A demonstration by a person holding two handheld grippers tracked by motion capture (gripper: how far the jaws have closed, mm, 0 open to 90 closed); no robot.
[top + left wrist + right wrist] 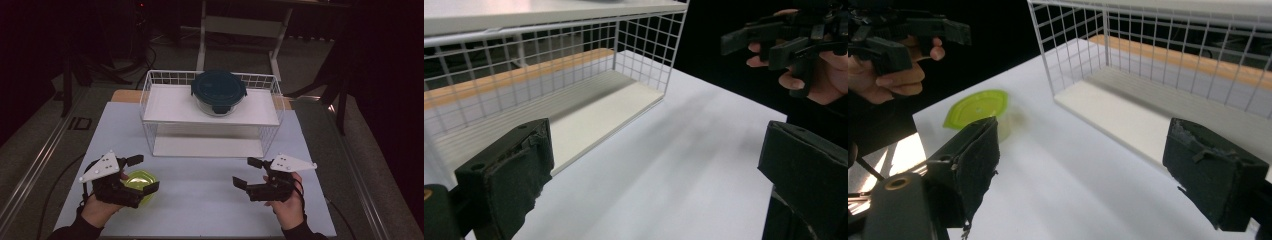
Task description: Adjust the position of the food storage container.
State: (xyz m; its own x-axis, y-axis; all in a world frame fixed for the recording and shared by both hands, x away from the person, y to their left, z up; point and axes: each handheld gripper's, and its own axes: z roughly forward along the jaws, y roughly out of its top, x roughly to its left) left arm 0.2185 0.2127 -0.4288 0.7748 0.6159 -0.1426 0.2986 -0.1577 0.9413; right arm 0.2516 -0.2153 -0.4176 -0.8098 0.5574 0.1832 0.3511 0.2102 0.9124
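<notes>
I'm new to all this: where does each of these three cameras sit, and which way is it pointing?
High view: above the person's side, looking forward and down on the table and wire rack; both hands show, holding the left tool and right tool.
Left gripper view: rides the left tool, looking across the table at the rack and the other hand.
Right gripper view: rides the right tool, facing the green container and rack.
Shared: all show the rack.
</notes>
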